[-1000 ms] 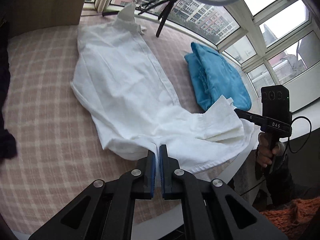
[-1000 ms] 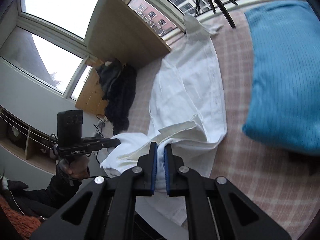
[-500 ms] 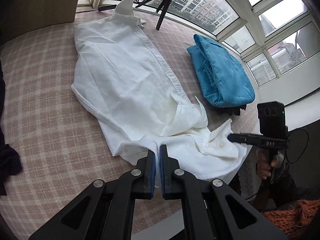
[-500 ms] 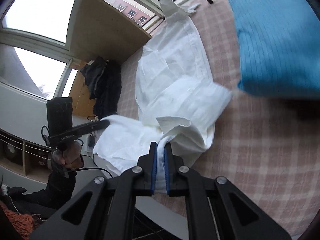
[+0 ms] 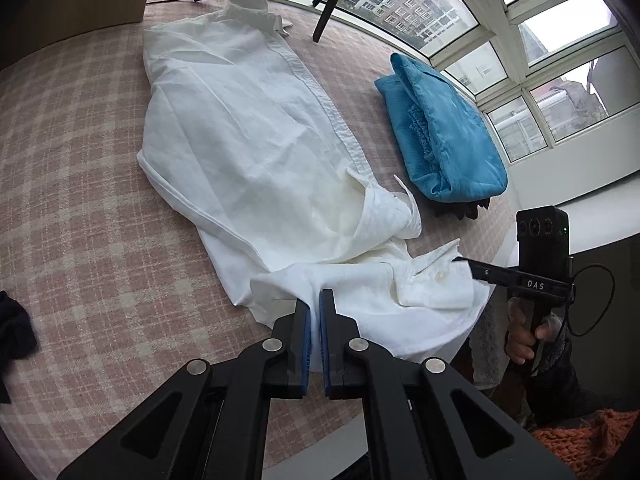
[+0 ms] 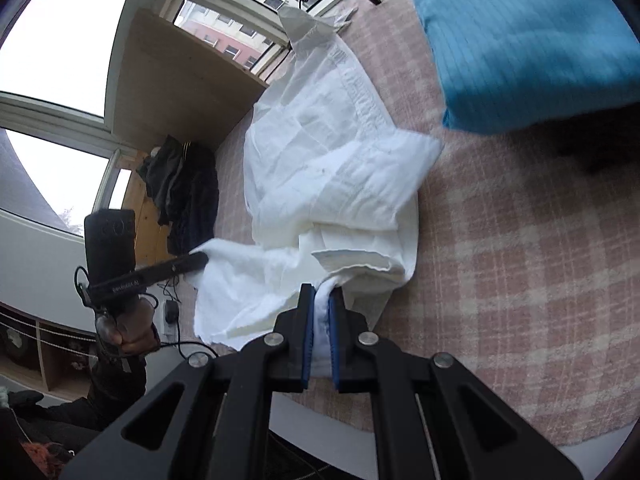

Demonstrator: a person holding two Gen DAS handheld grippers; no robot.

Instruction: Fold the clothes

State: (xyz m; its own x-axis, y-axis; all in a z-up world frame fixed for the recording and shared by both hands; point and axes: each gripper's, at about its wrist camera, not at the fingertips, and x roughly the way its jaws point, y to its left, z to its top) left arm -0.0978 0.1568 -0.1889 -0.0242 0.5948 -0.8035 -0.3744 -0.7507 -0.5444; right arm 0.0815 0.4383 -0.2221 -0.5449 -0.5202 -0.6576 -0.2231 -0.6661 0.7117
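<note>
White shirt (image 5: 256, 148) lies lengthwise on the pink plaid bed cover (image 5: 80, 184), collar at the far end by the window, hem end bunched at the near edge. Left tongs (image 5: 314, 312) clenched on the hem fabric — white cloth pinched between the blue pads. Right tongs (image 6: 320, 304) likewise clamped on a thick wad of the same shirt at the near corner, next to a buttoned cuff that has flopped over the body.

Folded blue garment (image 5: 440, 136) sits apart to the right of the shirt, not touching it. Dark clothes (image 6: 184, 188) piled off to the left side.

Handling: thin woven cotton, light, limp — no stiffness except placket, collar and cuffs. It sags and wrinkles between grip points, so the span needs tension from both hands. Not slippery; it probably drags on the textured cover. Best holds look like the two hem corners or seam edges, where layers are doubled. The current pinches look bunched rather than at clean corners, so the fold may come out crooked unless the hem is spread first.
</note>
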